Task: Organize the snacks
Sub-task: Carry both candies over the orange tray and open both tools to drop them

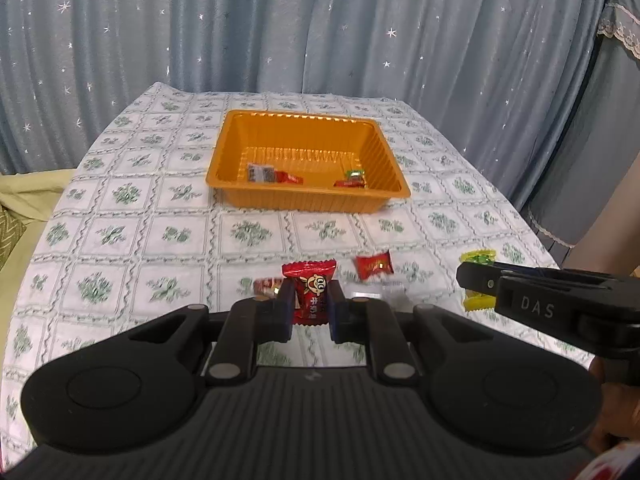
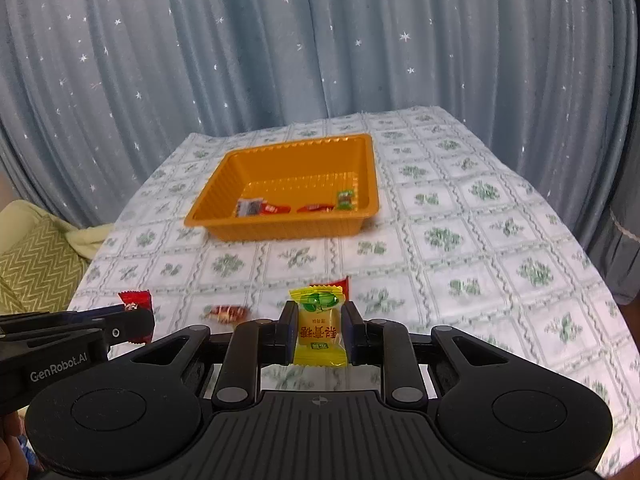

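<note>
Snacks: we find the left claw (image 1: 310, 312) clamped on a red candy (image 1: 310, 294) and the right claw (image 2: 319, 334) clamped on a yellow candy (image 2: 319, 326). Orange tray (image 1: 308, 120) sits mid-bench toward the far edge.

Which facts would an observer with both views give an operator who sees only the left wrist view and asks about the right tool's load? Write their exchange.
Operator: Is the yellow snack really gripped?
Observer: Yes. The right tool is shut on the yellow packet, which stands upright between its fingers.
Operator: Any print on it?
Observer: Red characters under a green picture.
</note>
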